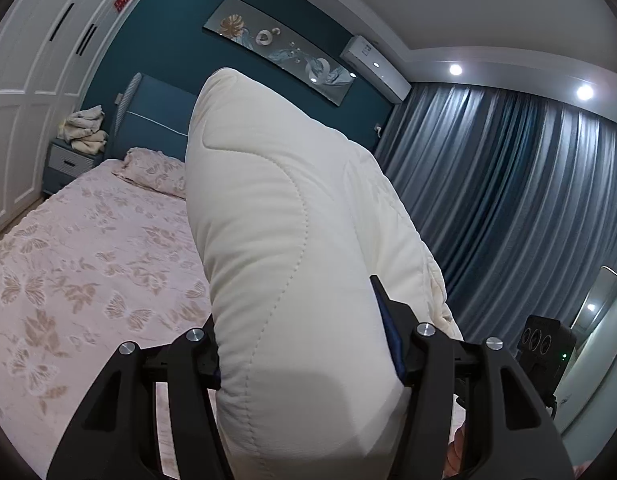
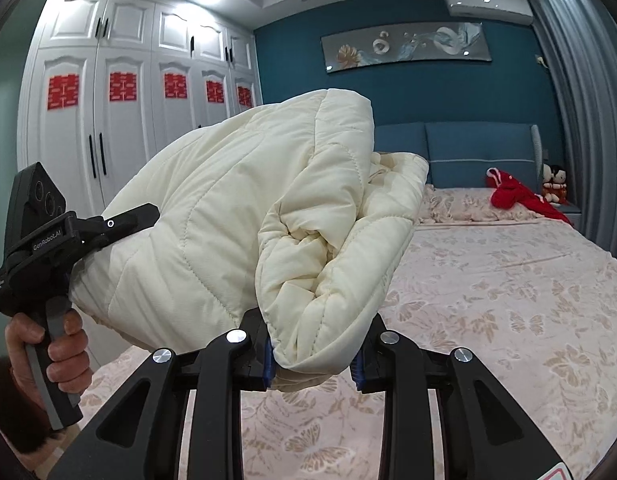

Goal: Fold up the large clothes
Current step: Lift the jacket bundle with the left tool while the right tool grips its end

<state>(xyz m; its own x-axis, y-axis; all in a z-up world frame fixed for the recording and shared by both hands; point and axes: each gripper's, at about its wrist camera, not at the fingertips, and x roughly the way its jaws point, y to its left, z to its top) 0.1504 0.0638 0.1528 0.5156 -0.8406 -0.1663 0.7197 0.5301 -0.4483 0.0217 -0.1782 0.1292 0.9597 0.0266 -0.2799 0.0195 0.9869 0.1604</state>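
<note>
Two grippers: both are clamped on one cream quilted jacket (image 2: 228, 216), held up in the air over the bed (image 2: 508, 300).
Left gripper (image 1: 308, 344): fingers pressed into a thick padded fold that rises straight ahead of it and fills the middle of its view.
Right gripper (image 2: 312, 354): fingers nipping a bunched lower edge directly in front, with the bulk of the jacket swelling up and off to its left.
Jacket position: clear of the bed, spanning between the two grippers; the left gripper shows at the far left of the right view, gripping the other end.
Handling: likely light but bulky, soft and springy; the smooth shell may slip, so a deep bite on a stitched seam or hem should hold better than puffed padding.
Hidden: sleeves, collar and zip cannot be made out; the bundle hides its own shape, so which part each gripper holds is unclear.
Cut off: the bed just below both grippers is blocked by their own frames.
</note>
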